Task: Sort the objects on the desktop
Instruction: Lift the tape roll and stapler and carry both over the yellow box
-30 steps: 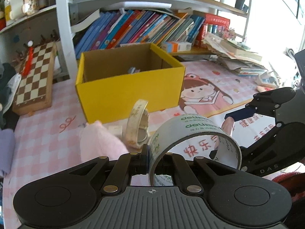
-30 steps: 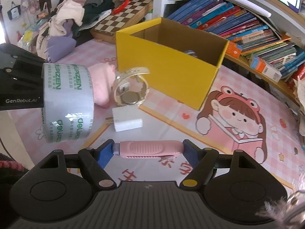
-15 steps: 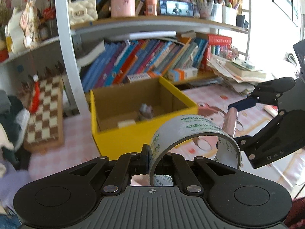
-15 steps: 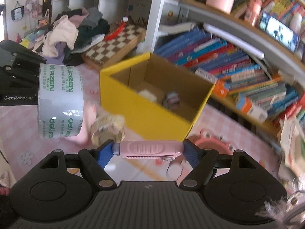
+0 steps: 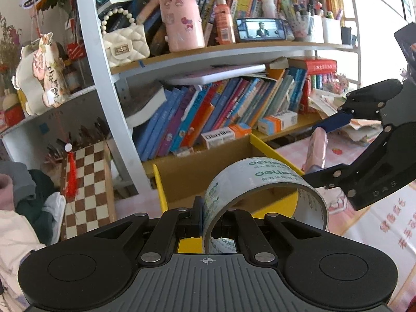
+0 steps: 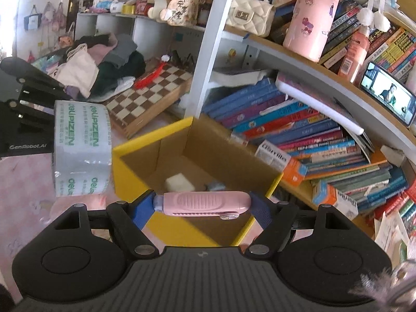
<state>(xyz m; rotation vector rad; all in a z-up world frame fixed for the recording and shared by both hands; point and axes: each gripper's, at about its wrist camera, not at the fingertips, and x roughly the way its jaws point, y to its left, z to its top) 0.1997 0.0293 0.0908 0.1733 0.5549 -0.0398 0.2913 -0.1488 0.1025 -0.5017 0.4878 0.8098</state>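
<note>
Left claw [image 5: 212,223] is clamping the wall of the tape roll [image 5: 262,195], holding it just above the near left corner of the yellow box [image 6: 197,156]. Right claw [image 6: 205,205] is gripping the pink utility knife [image 6: 205,204] crosswise by its ends, over the box's near rim. A white block [image 6: 179,183] is lying inside the box.

Right tongs [image 6: 203,204] clamping pink utility knife [image 6: 202,204], above yellow box [image 6: 156,140]
</note>
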